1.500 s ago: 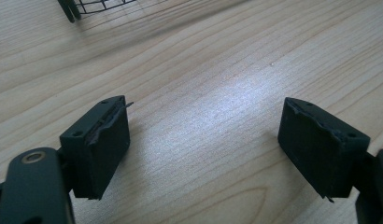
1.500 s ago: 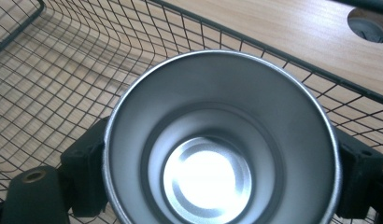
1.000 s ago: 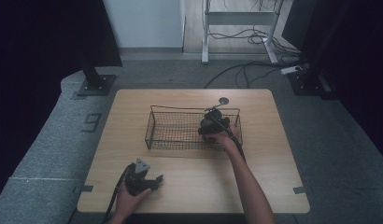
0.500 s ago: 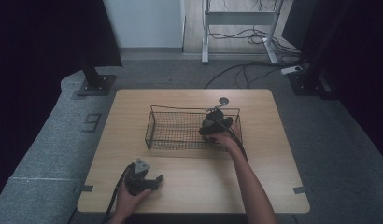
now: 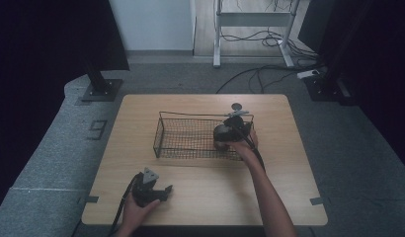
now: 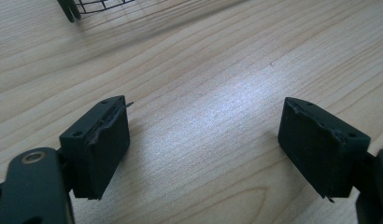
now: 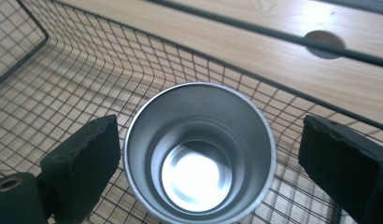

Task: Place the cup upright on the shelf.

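A shiny metal cup (image 7: 199, 154) stands upright in the right end of a black wire basket (image 5: 190, 114) at mid-table. My right gripper (image 5: 230, 131) hangs over that end of the basket. Its jaws have just been opening, and in the right gripper view they straddle the cup with the right pad (image 7: 343, 163) clear of the rim; the right gripper (image 7: 208, 158) is open. My left gripper (image 5: 163, 192) rests on the wooden table (image 5: 289, 187) near the front left edge. In the left gripper view, the left gripper (image 6: 203, 144) is open wide with bare wood between its jaws.
A round grey cable hole (image 5: 236, 106) sits in the tabletop just behind the basket. The basket's wire walls (image 7: 63, 70) rise around the cup. Bare wood lies in front of the basket. Black stands and cables sit on the floor beyond the table.
The right hand and its gripper have edged slightly to the right over the basket. The left hand has stayed put.
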Motion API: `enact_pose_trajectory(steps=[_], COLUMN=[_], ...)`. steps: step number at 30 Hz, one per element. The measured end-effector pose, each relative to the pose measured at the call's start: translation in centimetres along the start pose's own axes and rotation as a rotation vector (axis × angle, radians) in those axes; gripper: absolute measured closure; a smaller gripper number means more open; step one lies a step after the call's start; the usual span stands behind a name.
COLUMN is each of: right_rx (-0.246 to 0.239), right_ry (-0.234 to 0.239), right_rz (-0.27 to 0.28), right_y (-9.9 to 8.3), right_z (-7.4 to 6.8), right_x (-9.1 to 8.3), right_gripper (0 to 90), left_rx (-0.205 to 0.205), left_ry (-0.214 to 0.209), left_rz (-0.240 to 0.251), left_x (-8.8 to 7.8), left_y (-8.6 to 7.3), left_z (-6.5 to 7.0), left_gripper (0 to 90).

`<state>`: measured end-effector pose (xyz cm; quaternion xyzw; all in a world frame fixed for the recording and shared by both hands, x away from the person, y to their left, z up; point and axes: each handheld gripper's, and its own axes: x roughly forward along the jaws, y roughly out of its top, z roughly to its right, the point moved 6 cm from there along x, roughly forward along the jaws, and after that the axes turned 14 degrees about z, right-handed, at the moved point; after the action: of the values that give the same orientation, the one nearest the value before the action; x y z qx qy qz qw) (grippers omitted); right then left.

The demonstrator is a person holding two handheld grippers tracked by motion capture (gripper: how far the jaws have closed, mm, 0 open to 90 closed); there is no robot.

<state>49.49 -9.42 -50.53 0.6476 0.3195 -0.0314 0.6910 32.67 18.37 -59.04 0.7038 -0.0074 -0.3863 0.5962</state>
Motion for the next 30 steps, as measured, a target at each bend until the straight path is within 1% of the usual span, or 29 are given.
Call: enact_pose_trajectory(steps=[1, 3, 5, 8, 14, 17, 23, 25, 30], right_rx=[0.005, 0.014, 0.011, 0.005, 0.002, -0.003, 0.024, 0.022, 0.008], right_ry=[-0.007, -0.002, -0.001, -0.006, 0.020, 0.036, 0.047, 0.060, 0.071], right_rz=[0.012, 0.036, 0.052, 0.091, 0.141, 0.159, 0.203, 0.212, 0.231], right_y=[0.1, 0.2, 0.2, 0.3, 0.0, -0.4, -1.4, -2.0, -3.3], right_z=[0.1, 0.1, 0.1, 0.2, 0.0, -0.2, -0.2, -0.3, -0.2], right_x=[-0.3, -0.8, -1.3, -2.2, -3.7, -4.6, -6.4, -7.2, -9.0], right_gripper=[6.6, 7.1, 8.0, 10.4, 13.1, 13.5, 15.1, 15.5, 17.0], left_rx=[0.000, 0.001, 0.001, 0.001, 0.001, 0.002, -0.001, 0.001, 0.001], left_ry=[0.000, 0.000, 0.001, 0.001, 0.001, 0.001, 0.002, 0.001, 0.001], left_rz=[0.000, 0.000, 0.000, -0.001, -0.001, -0.001, 0.001, -0.001, -0.001], left_x=[0.0, 0.0, 0.0, 0.0, 0.0, 0.0, 0.0, 0.0, 0.0], left_y=[0.0, 0.0, 0.0, 0.0, 0.0, 0.0, 0.0, 0.0, 0.0], left_z=[0.0, 0.0, 0.0, 0.0, 0.0, 0.0, 0.0, 0.0, 0.0], left_gripper=[16.7, 16.7, 16.7, 16.7, 16.7, 16.7, 16.7, 16.7, 16.7])
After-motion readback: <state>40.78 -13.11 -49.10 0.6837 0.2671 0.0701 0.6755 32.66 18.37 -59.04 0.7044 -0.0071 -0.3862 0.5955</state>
